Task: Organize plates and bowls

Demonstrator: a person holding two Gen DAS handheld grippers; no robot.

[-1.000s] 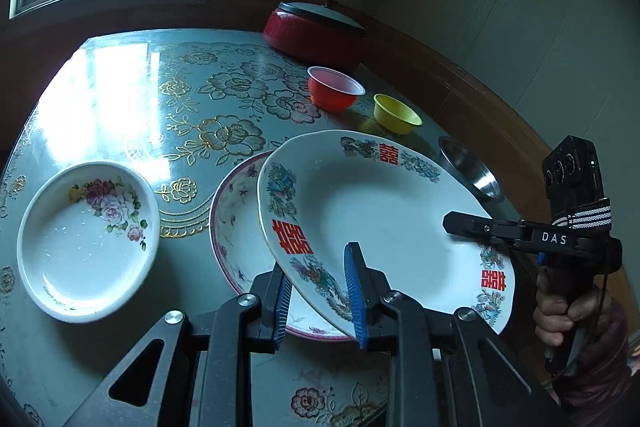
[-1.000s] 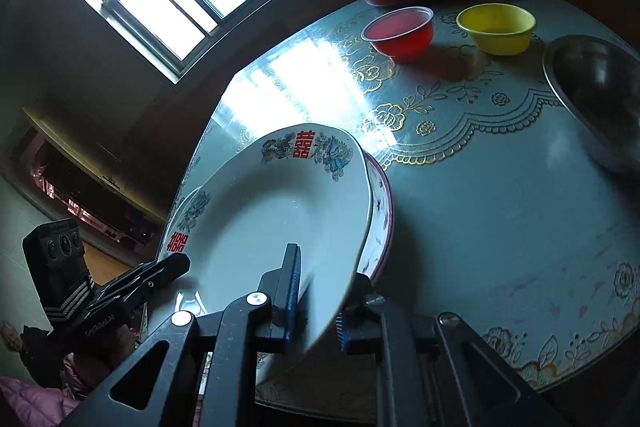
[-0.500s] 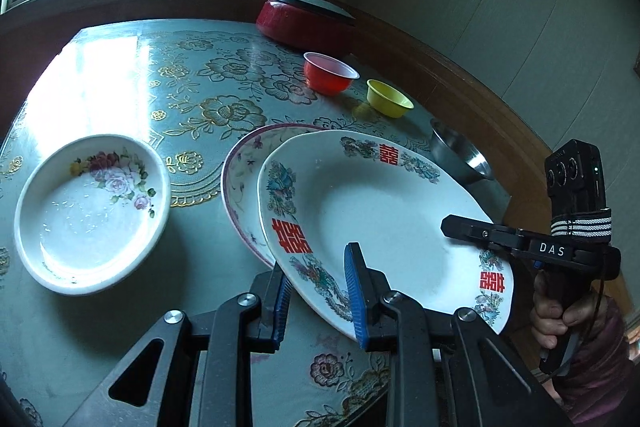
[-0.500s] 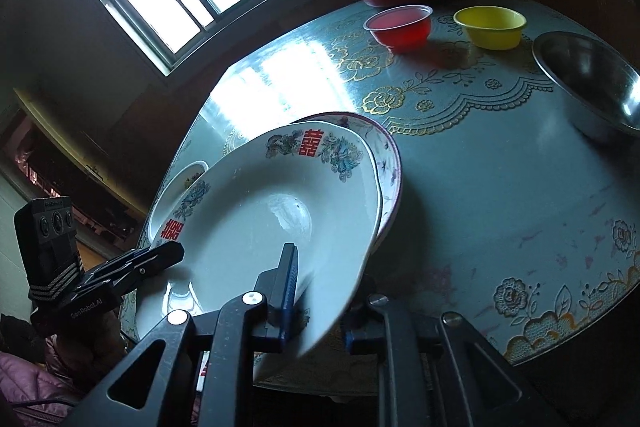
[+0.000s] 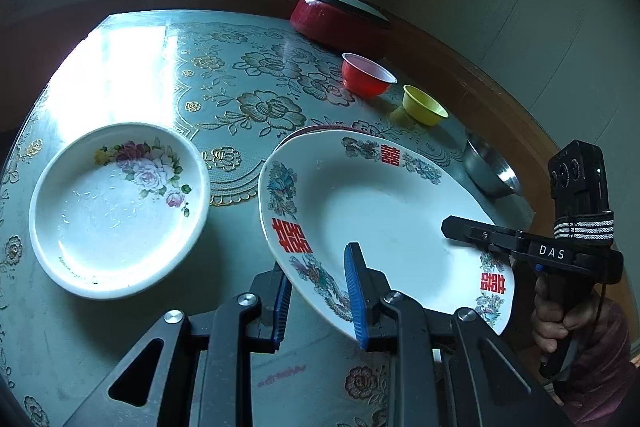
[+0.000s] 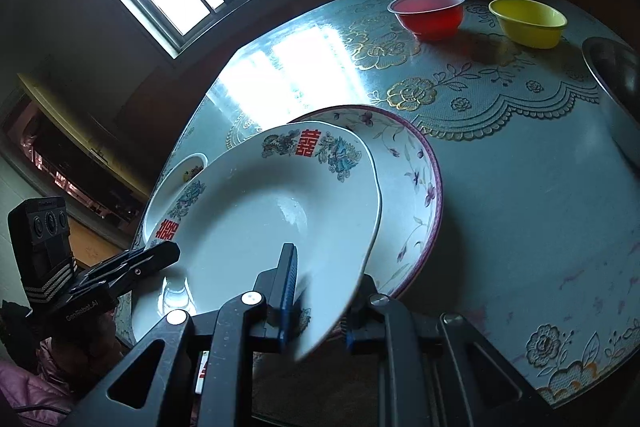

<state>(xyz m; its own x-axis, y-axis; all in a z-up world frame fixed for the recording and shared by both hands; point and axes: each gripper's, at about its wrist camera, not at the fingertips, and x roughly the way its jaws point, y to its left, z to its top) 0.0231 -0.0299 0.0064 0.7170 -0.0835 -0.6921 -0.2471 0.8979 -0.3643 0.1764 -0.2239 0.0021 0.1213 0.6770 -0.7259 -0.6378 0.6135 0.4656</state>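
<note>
Purple-rimmed plate [image 6: 416,187] mostly hidden under red-character plate [image 5: 384,211], each tool [image 5: 320,301] [image 6: 320,303] pinching its rim

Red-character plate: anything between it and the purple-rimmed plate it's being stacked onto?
Nothing visible. Both grippers, left gripper and right gripper, clamp the red-character plate by its rim, tilted just above the purple-rimmed plate. That plate's exposed face looks bare; the part under the held plate is hidden.
</note>
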